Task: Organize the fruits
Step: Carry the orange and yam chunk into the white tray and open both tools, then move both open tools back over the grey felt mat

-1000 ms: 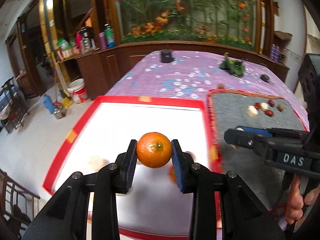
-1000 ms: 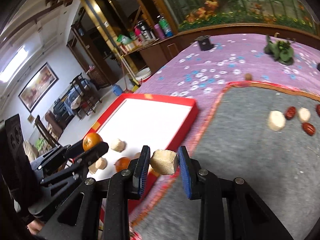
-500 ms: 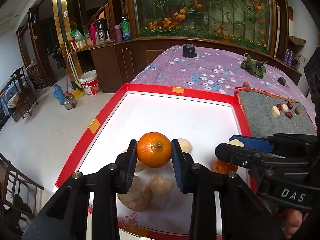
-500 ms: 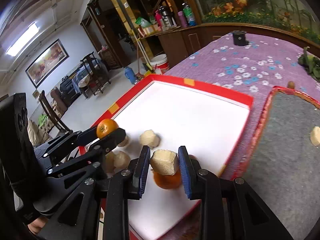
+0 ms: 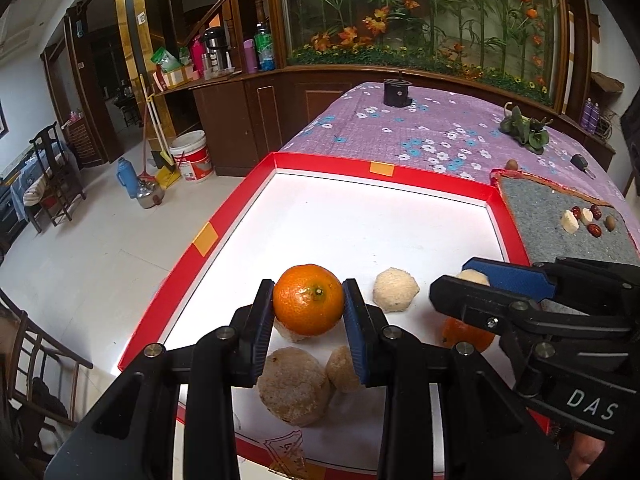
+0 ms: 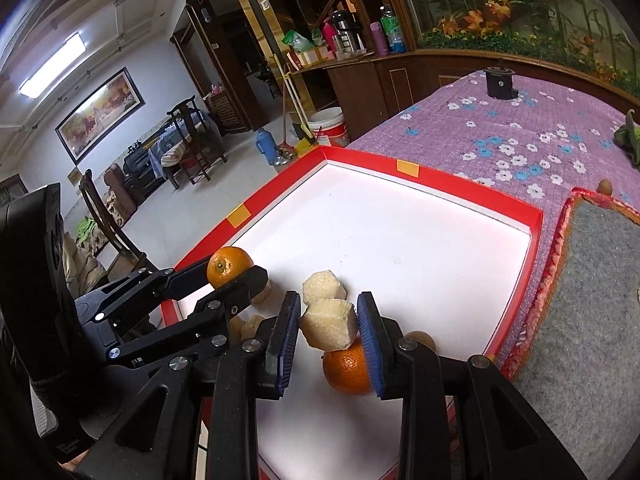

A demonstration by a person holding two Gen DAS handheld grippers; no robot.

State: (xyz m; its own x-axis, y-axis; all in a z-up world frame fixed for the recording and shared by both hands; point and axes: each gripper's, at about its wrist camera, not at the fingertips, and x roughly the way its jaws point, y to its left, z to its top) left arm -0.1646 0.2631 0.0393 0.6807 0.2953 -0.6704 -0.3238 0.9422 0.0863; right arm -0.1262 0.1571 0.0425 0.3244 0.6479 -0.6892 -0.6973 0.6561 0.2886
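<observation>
My left gripper (image 5: 308,312) is shut on an orange mandarin (image 5: 308,305), held low over the near left part of the red-rimmed white tray (image 5: 384,178). My right gripper (image 6: 329,326) is shut on a pale peeled fruit chunk (image 6: 329,325), above a second mandarin (image 6: 346,368) lying in the tray. Several pale peeled pieces lie in the tray, one (image 5: 396,290) between the grippers and two (image 5: 294,390) under the left gripper. The left gripper with its mandarin (image 6: 229,266) also shows in the right wrist view.
A grey felt mat (image 5: 560,216) with a red edge lies right of the tray and holds red dates, pale pieces and a nut (image 5: 610,223). The purple flowered cloth (image 5: 432,128) carries a black cup (image 5: 397,92), green leaves (image 5: 524,126) and a small nut (image 5: 511,165).
Both grippers have moved left from the grey mat to over the white tray, and lower, each still holding its fruit. The tray's pieces now lie close below them.
</observation>
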